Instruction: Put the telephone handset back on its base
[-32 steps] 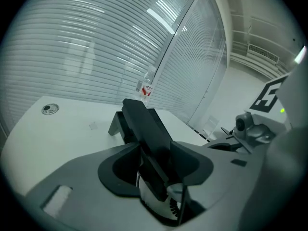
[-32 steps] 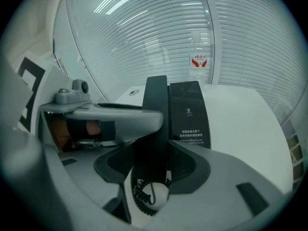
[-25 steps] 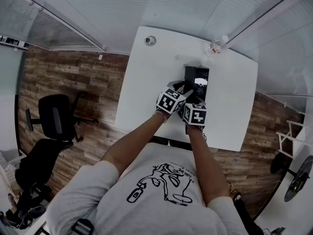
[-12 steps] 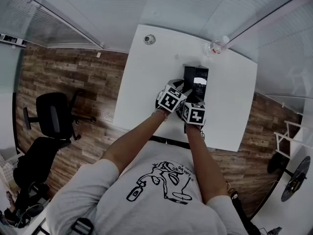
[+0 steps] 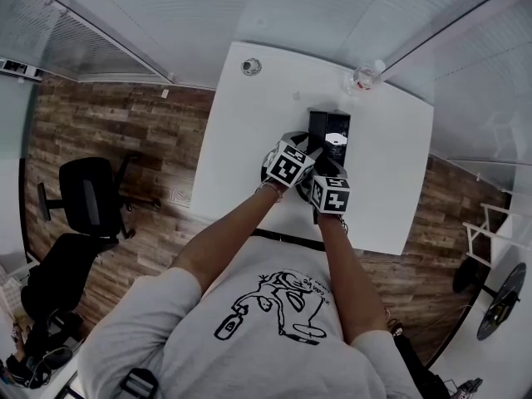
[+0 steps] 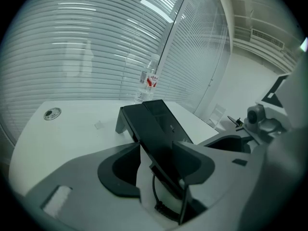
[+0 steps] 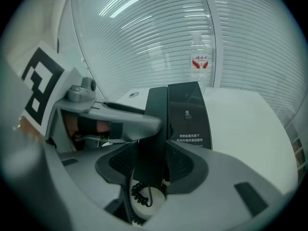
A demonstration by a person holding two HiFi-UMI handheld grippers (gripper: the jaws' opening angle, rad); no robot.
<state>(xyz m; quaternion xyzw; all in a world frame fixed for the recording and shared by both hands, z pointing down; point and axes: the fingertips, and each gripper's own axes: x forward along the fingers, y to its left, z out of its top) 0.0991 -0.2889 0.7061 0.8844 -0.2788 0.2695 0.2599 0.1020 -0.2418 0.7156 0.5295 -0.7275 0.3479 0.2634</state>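
The black, glossy, slab-shaped plastic telephone handset (image 7: 153, 124) lies lengthwise along the left side of the black wedge-shaped telephone base (image 7: 188, 114), close against it; whether it is fully seated in the cradle cannot be told. The base's sloping face is a smooth dark panel with a small logo and lines of pale print near its lower edge. A black coiled cord (image 7: 140, 192) hangs from the handset's near end. That near end stands between the jaws of the right gripper (image 7: 153, 154), which are closing on its two sides. Seen from the head view, handset (image 5: 318, 133) and base (image 5: 337, 140) sit toward the far middle of the white table (image 5: 249, 140), pointing away from the person.
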